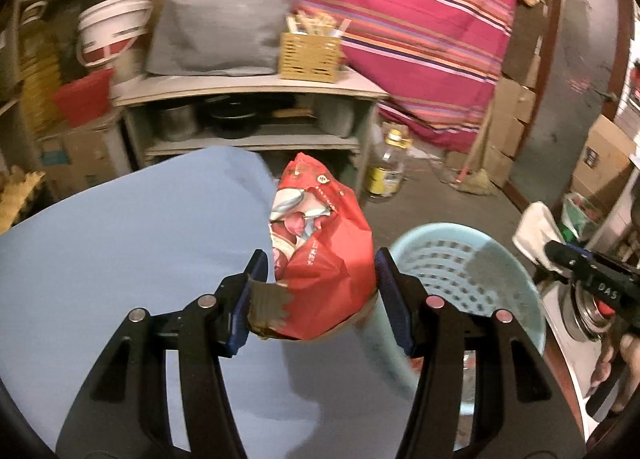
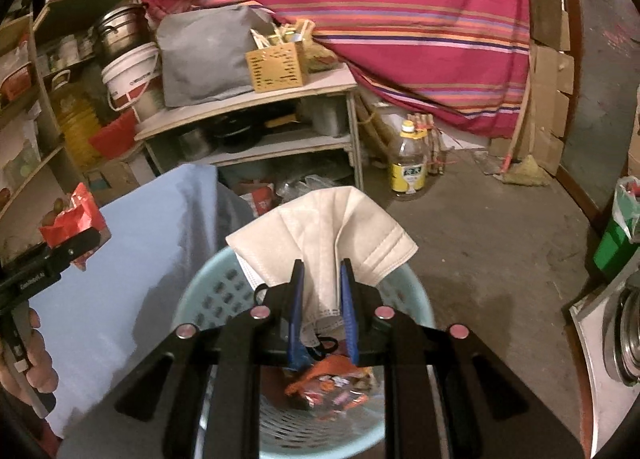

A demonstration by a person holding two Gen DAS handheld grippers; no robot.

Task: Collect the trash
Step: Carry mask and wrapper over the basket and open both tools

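Our right hand-held gripper [image 2: 322,307] pinches a white mask [image 2: 320,235] right above the blue basket [image 2: 208,299]. Our left hand-held gripper [image 1: 318,279] squeezes a red wrapper [image 1: 320,259] over the blue surface [image 1: 120,259], basket just right.

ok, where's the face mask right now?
The white face mask is clamped in the right gripper, held directly above the light blue basket, right of the blue-covered table. The left wrist view shows it far right.
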